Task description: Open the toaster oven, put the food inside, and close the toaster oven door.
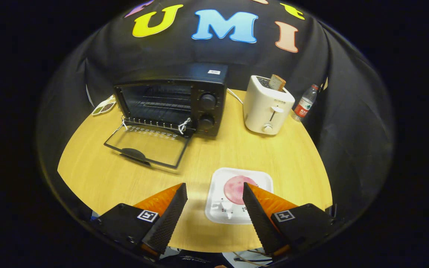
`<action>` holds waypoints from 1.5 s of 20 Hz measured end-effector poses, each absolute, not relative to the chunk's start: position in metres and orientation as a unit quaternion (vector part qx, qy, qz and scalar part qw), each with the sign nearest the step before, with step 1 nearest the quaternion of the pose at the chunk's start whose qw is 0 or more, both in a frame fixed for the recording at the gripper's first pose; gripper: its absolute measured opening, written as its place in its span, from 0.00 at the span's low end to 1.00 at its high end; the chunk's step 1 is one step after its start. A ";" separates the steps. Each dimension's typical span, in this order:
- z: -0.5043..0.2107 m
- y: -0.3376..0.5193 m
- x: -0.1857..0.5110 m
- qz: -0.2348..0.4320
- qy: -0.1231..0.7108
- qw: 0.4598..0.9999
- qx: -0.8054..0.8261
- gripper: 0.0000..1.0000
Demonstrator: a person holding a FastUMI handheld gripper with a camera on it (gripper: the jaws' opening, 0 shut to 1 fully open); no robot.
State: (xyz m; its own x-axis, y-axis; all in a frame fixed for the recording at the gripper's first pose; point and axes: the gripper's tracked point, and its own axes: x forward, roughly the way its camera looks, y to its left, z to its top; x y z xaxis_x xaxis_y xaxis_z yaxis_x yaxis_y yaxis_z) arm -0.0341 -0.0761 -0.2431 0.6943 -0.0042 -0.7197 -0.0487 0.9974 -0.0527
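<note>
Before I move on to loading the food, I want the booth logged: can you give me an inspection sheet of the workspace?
Surface: light wooden table, round-edged, no spills seen.
Job's things: black toaster oven at the back, its glass door folded down flat onto the table; pink round food on a white square plate near the front.
Clutter: white toaster with a bread slice standing in its slot; water bottle beside it; small dish left of the oven.
Grippers: tongs open, holding nothing, plate between the tips.
Cables: white cord between oven and toaster; white string at the door hinge.
Surroundings: black cloth wall.
</note>
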 end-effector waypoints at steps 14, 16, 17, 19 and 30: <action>-0.327 -0.193 -0.020 0.017 0.510 0.860 0.024 0.97; -0.343 -0.192 -0.023 0.023 0.535 0.844 0.031 0.97; -0.350 -0.192 -0.026 0.025 0.546 0.837 0.035 0.97; -0.359 -0.191 -0.028 0.029 0.563 0.825 0.042 0.96; -0.367 -0.188 -0.027 0.024 0.613 0.783 0.098 0.19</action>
